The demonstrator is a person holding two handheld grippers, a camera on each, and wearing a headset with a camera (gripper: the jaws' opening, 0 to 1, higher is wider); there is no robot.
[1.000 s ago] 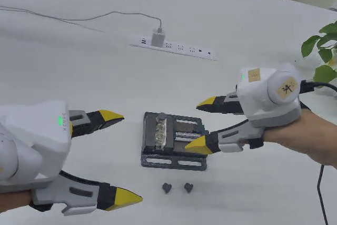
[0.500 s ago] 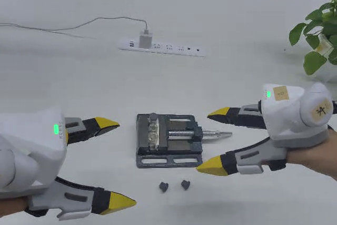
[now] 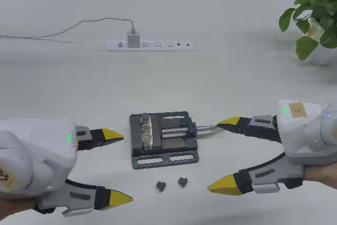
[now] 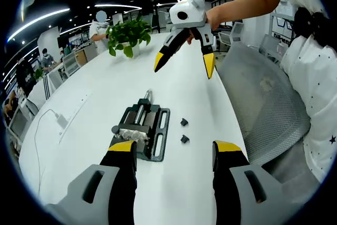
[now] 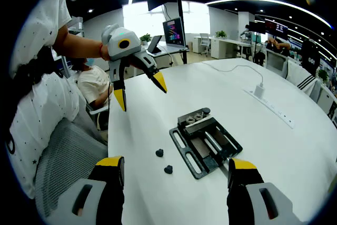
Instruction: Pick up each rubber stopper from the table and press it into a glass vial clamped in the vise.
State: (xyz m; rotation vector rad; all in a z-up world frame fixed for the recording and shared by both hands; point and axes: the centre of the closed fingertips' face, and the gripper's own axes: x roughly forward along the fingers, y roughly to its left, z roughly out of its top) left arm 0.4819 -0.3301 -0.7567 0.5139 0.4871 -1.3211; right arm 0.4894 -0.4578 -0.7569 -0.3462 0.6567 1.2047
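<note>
A dark vise (image 3: 162, 140) (image 4: 143, 129) (image 5: 206, 139) sits mid-table with glass vials (image 3: 145, 130) clamped upright in its left jaws. Two small dark rubber stoppers (image 3: 161, 186) (image 3: 182, 182) lie on the table just in front of it; I also see the stoppers (image 4: 184, 122) (image 4: 184, 139) from the left and the stoppers (image 5: 159, 153) (image 5: 168, 169) from the right. My left gripper (image 3: 120, 167) (image 4: 175, 148) is open, left of the vise, holding nothing. My right gripper (image 3: 226, 155) (image 5: 176, 164) is open, right of the vise, near the screw handle (image 3: 206, 128).
A white power strip (image 3: 151, 45) with a plugged charger and cable lies at the back of the white table (image 3: 237, 72). A potted plant (image 3: 314, 14) stands at the far right. A mesh chair (image 4: 263, 98) stands beside the table edge.
The head camera has shifted. My right gripper has drawn back from over the vise to the right and toward the front edge. The left gripper stays open at the left.
</note>
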